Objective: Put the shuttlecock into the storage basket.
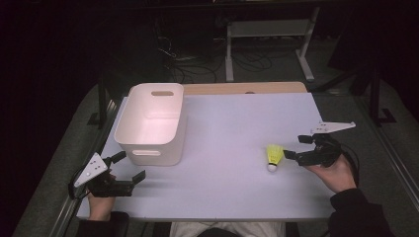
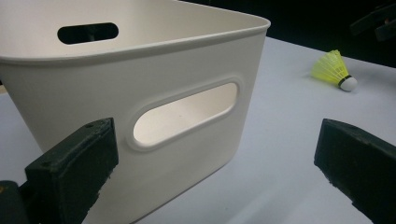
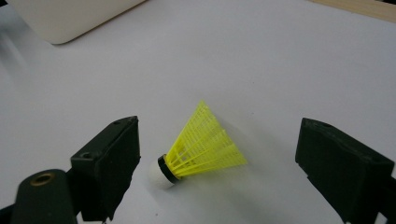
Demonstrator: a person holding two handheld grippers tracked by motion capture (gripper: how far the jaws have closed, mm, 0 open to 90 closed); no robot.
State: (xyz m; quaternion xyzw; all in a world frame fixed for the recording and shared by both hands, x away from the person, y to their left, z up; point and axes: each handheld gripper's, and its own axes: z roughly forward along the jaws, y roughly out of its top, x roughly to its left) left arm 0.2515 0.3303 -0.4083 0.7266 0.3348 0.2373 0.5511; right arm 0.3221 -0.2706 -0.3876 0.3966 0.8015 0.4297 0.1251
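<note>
Table (image 1: 232, 148): pale top, lit in the middle. A strip of bare wood shows along its far edge. The room beyond is dark; I can make out only cables and a metal frame on the floor.

White bin (image 1: 150, 123): stands upright on the far left part of the table, open side up. It has a slot handle in the near wall and another in the far wall. In my left gripper view the bin (image 2: 140, 79) is cut off at the top and left edges, and its base is partly hidden behind my near jaw.

Shuttlecock (image 1: 274, 157): yellow skirt, white cork tip with a dark band. It lies on its side on the right part of the table, well apart from the bin. In my right gripper view the shuttlecock (image 3: 198, 149) lies between my jaws, touched by neither, cork toward the left jaw. Part of the cork is hidden behind that jaw's edge. In my left gripper view it is small and far off (image 2: 334, 70).

Left gripper (image 1: 126, 167): in my left hand (image 1: 101, 200) at the near left corner, just in front of the bin. Jaws spread wide, holding nothing.

Right gripper (image 1: 296, 147): in my right hand (image 1: 338, 173) at the right edge, pointing at the shuttlecock. Jaws spread wide, holding nothing. My sleeve is cut off by the bottom edge.
</note>
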